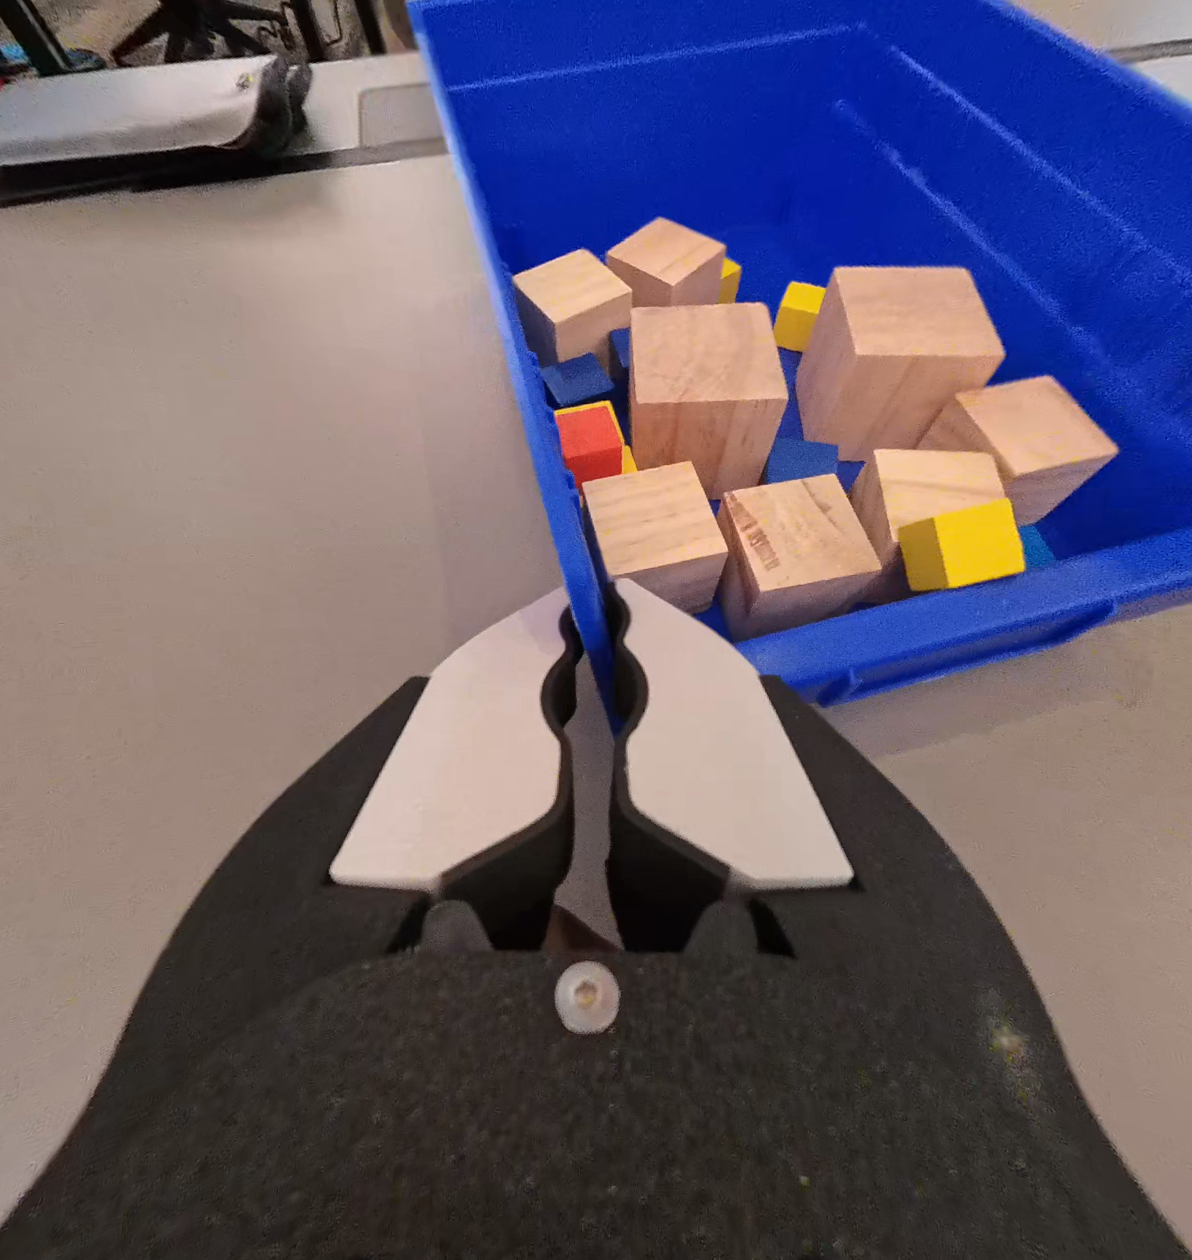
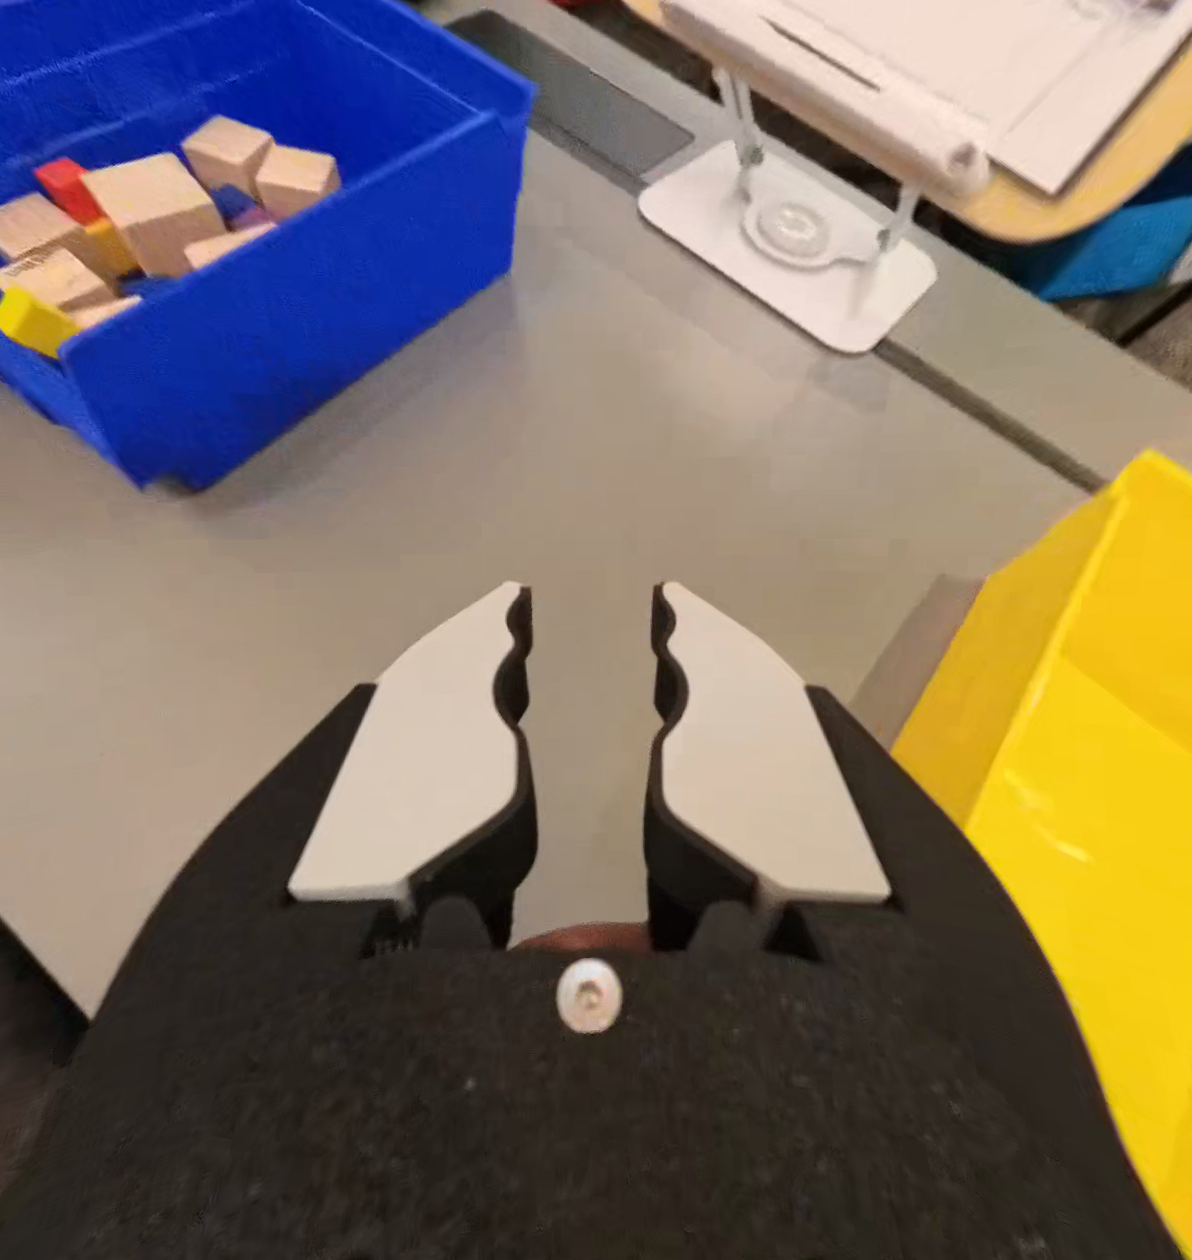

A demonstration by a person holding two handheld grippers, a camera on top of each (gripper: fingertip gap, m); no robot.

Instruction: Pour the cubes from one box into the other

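Note:
A blue box (image 1: pixel 920 143) holds several plain wooden cubes (image 1: pixel 705 382) and small yellow, red and blue cubes. My left gripper (image 1: pixel 596 600) is shut on the blue box's left wall near its front corner, one finger inside, one outside. In the right wrist view the blue box (image 2: pixel 293 354) stands at the upper left with the cubes (image 2: pixel 150 204) inside. A yellow box (image 2: pixel 1097 784) stands at the right edge, close beside my right gripper (image 2: pixel 591 600). My right gripper is open and empty above the grey table.
A grey table (image 2: pixel 579 463) carries both boxes. A white stand (image 2: pixel 790 259) with a clear frame stands at the table's far right. Folded grey cloth (image 1: pixel 122 123) lies at the far left in the left wrist view. The table's front edge shows at the lower left (image 2: pixel 27 954).

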